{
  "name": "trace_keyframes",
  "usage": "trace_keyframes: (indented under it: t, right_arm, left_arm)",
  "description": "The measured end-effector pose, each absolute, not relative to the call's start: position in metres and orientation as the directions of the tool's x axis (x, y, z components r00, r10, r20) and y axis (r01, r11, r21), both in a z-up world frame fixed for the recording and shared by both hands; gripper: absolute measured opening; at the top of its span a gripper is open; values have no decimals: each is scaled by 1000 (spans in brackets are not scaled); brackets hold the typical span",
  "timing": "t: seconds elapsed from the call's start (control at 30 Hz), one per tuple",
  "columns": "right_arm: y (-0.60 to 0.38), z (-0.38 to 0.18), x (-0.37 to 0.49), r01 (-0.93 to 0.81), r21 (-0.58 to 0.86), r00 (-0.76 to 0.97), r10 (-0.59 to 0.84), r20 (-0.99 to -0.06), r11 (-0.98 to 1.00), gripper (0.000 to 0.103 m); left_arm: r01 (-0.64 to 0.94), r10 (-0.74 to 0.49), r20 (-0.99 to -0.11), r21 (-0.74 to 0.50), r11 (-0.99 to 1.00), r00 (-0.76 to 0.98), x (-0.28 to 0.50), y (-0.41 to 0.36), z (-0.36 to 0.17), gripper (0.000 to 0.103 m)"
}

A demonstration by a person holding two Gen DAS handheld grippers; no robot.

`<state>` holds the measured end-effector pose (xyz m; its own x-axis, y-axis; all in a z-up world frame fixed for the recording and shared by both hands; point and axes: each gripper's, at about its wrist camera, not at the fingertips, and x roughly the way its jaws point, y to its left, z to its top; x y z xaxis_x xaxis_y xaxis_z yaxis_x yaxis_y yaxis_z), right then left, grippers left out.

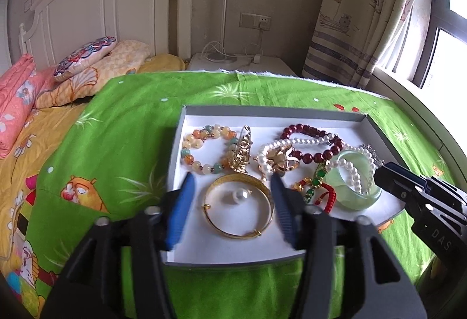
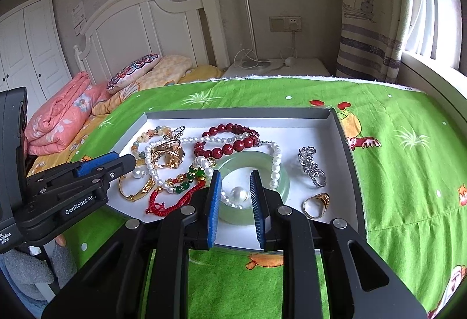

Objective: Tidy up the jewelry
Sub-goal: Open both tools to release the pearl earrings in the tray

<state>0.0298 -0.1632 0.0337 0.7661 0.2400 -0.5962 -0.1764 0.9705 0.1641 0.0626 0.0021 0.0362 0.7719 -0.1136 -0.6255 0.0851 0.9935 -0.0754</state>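
Jewelry is gathered in a shallow white tray [image 1: 186,126] with grey walls, set on a green printed cloth [image 1: 122,120] over the bed.

Nearest the left tool [image 1: 232,180]: a gold bangle [image 1: 238,203], lying flat with a loose pearl [image 1: 238,196] inside its ring. The left tool's jaws stand wide, straddling the bangle from above; nothing is seen gripped. The bangle is judged rigid, smooth and light; a pinch across the band at one side is likely surer than a span across the whole ring. The pearl is round and may roll; fragile surface assumed.

Nearest the right tool [image 2: 235,187]: a pale green jade bangle [image 2: 280,190], with a second loose pearl [image 2: 239,194] and a run of pearl strand [image 2: 274,164] lying in and over it. The right tool's jaws are narrowly parted, with the pearl seen between the blue pads; contact cannot be told. The jade is judged heavy for its size, slick, and brittle if dropped; it should be taken by the wall of the ring, once the strand is cleared.

Beside these: a red cord bracelet [image 2: 163,202] with green beads, soft and prone to snag. A gold ring [image 2: 316,203] and a silver ornament [image 2: 310,165] sit apart on the right.

Farther: a gold brooch [image 1: 240,155], a dark red bead bracelet [image 1: 318,144], a pastel bead bracelet [image 1: 204,148]. Bead bracelets are judged limp; a grip on one bead would leave the rest to hang.

Pieces overlap mid-tray; tangling is the chief risk on lifting.
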Motion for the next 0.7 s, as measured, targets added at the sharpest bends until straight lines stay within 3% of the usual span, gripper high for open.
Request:
trace_keyframes:
  t: [0.03,0.07,0.13,0.23,0.43,0.6,0.7]
  right_arm:
    - [-164,34,29,-176,169,770,243,-590,970,37]
    - [-166,35,27,-180,174,777,248,-579,968,49]
    - [-169,40,20,-190,186,798,262,-543,964,55]
    - [-175,50,14,-186,181,818,254,-517,966,60]
    - [-188,88,2,-159,140,885,204,-419,977,86]
    - [-195,86,-5,-73,140,934,117,-339,988,87]
    - [-195,65,-1,-30,148,920,86,-382,988,87]
  left_arm:
    - [71,-101,-603,-73,995,791,59,4,40,80]
    - [60,-91,-581,-73,996,809,55,5,44,83]
    - [49,-86,-553,-81,996,828,49,9,51,93]
    - [35,-72,-529,-79,996,846,42,14,67,99]
    - [-20,-26,-442,-100,995,896,30,18,116,101]
    - [-57,6,-395,-119,991,919,27,10,120,101]
    - [-54,18,-416,-74,996,909,26,-2,96,101]
